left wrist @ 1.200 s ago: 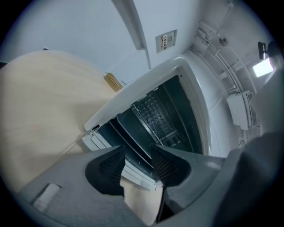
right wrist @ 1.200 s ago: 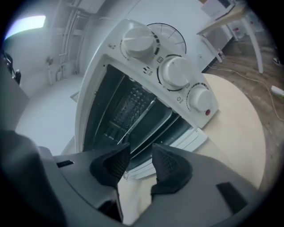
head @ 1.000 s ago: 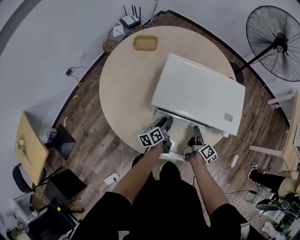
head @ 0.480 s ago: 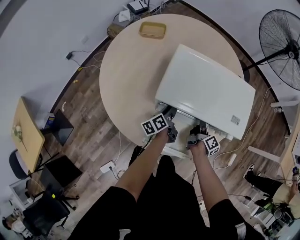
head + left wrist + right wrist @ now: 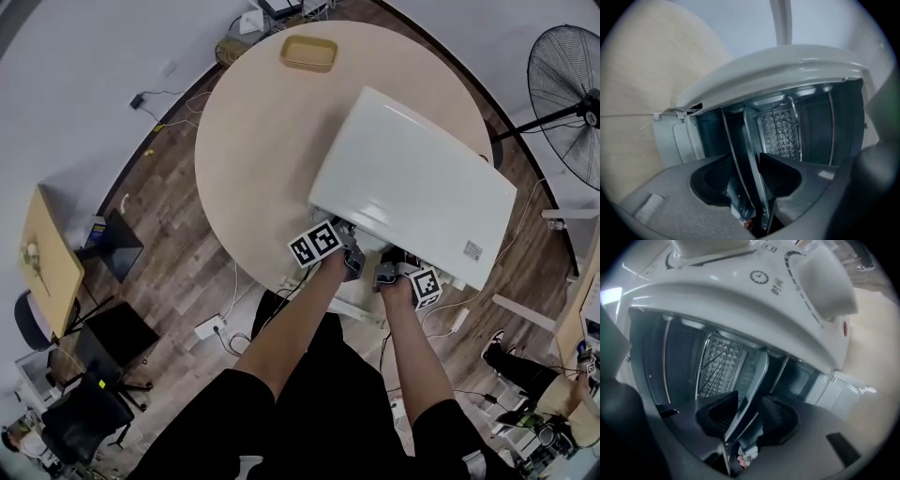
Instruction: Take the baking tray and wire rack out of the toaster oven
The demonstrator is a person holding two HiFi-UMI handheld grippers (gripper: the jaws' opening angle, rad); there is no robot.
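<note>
The white toaster oven (image 5: 412,187) stands on the round table (image 5: 253,159) with its mouth toward me. Both grippers reach into that mouth side by side, the left gripper (image 5: 352,262) beside the right gripper (image 5: 384,275). In the left gripper view, the left gripper (image 5: 750,183) is shut on the front rim of the metal baking tray (image 5: 752,140). A thin bar of the wire rack (image 5: 728,136) runs along the rim on the left. In the right gripper view, the right gripper (image 5: 747,423) is shut on the same tray (image 5: 757,376). Both views are rolled, so the tray looks upright.
The oven's door (image 5: 361,305) hangs open below the grippers. A control knob (image 5: 825,282) sticks out above the opening. A yellow dish (image 5: 309,53) sits at the table's far edge. A standing fan (image 5: 572,84) is at the right, a small side table (image 5: 47,262) at the left.
Both grippers have come closer together at the oven's mouth and rolled, still closed on the tray's rim. The view has shifted forward over the oven.
</note>
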